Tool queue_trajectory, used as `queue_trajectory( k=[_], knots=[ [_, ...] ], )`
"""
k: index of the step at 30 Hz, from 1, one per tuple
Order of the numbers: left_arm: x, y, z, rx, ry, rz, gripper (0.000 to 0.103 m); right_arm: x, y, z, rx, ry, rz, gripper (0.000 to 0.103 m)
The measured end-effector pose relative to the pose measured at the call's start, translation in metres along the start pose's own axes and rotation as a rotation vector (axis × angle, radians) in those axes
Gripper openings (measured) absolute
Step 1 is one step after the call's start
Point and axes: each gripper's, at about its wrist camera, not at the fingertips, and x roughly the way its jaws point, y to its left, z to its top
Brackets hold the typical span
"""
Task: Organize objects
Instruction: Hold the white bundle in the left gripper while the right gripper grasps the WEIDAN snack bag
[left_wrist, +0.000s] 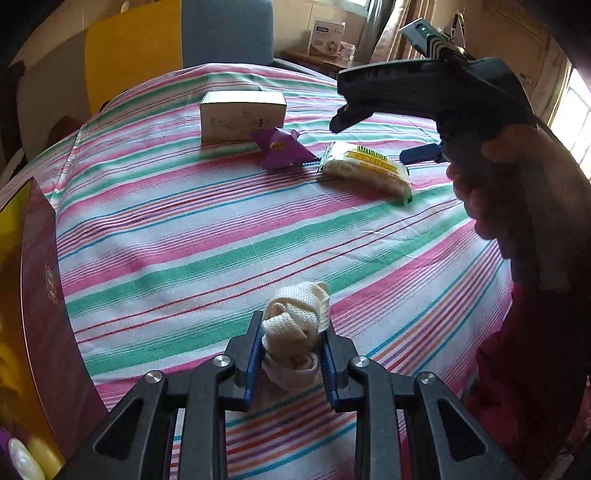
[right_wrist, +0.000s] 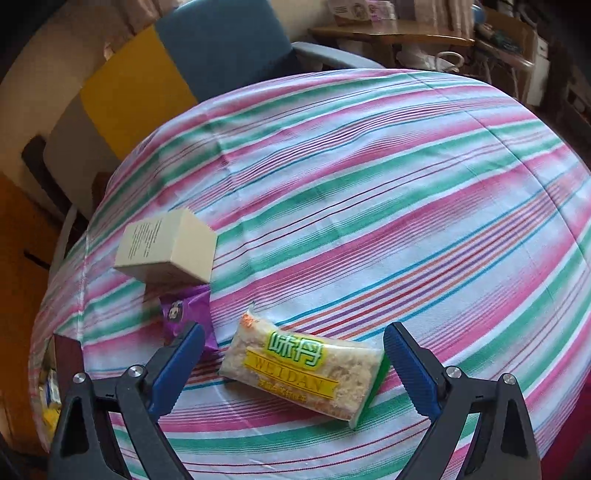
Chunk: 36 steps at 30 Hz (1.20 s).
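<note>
My left gripper (left_wrist: 293, 332) is shut on a cream woven cloth bundle (left_wrist: 299, 310), just above the striped tablecloth (left_wrist: 221, 240) near its front edge. A clear snack packet with a yellow and green label (right_wrist: 306, 373) lies on the cloth. My right gripper (right_wrist: 295, 332) is open, one blue finger on each side of the packet without touching it. From the left wrist view the right gripper (left_wrist: 371, 142) hovers over the snack packet (left_wrist: 369, 170), held by a hand (left_wrist: 517, 177). Beside the packet lie a purple sachet (left_wrist: 282, 147) and a white box (left_wrist: 242, 114).
A dark red box (left_wrist: 44, 295) stands at the table's left edge with small items behind it. A blue and yellow chair (left_wrist: 227, 33) is past the far edge. In the right wrist view the white box (right_wrist: 170, 247) and purple sachet (right_wrist: 184, 310) sit left of the packet.
</note>
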Motion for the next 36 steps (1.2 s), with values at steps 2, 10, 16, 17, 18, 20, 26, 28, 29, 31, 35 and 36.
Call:
queue_trajectory(
  k=[2, 10, 16, 17, 18, 20, 26, 28, 29, 31, 35, 36],
  knots=[
    [-0.001, 0.003, -0.001, -0.012, -0.002, -0.017, 0.025, 0.005, 0.008, -0.003, -0.05, 0.024, -0.009, 0.098],
    [0.004, 0.014, 0.003, -0.059, 0.004, -0.073, 0.026, 0.009, 0.039, -0.019, -0.242, 0.081, -0.015, 0.067],
    [0.004, 0.013, 0.0, -0.057, -0.006, -0.074, 0.026, 0.002, 0.03, -0.012, -0.173, 0.054, 0.02, 0.089],
    [0.004, 0.013, 0.0, -0.056, -0.009, -0.072, 0.026, 0.0, 0.029, -0.011, -0.174, 0.041, 0.015, 0.093],
    [0.004, 0.013, 0.0, -0.057, -0.012, -0.071, 0.026, -0.002, 0.029, -0.01, -0.174, 0.026, 0.009, 0.096],
    [0.004, 0.013, -0.001, -0.059, -0.016, -0.072, 0.026, -0.001, 0.027, -0.008, -0.158, 0.029, 0.019, 0.097],
    [0.003, 0.015, -0.002, -0.067, -0.02, -0.08, 0.026, 0.005, 0.038, -0.01, -0.207, 0.042, 0.022, 0.098],
    [0.003, 0.015, -0.002, -0.068, -0.02, -0.08, 0.026, 0.009, 0.041, -0.011, -0.23, 0.048, 0.019, 0.098],
    [0.003, 0.015, -0.002, -0.069, -0.021, -0.08, 0.026, 0.011, 0.043, -0.012, -0.241, 0.053, 0.014, 0.098],
    [0.003, 0.015, -0.003, -0.066, -0.022, -0.079, 0.026, 0.013, 0.044, -0.015, -0.252, 0.067, 0.011, 0.098],
    [0.001, 0.014, -0.004, -0.065, -0.023, -0.079, 0.026, 0.016, 0.046, -0.02, -0.262, 0.159, 0.074, 0.083],
    [0.001, 0.013, -0.004, -0.065, -0.023, -0.079, 0.026, 0.018, 0.047, -0.023, -0.271, 0.184, 0.095, 0.069]
  ],
)
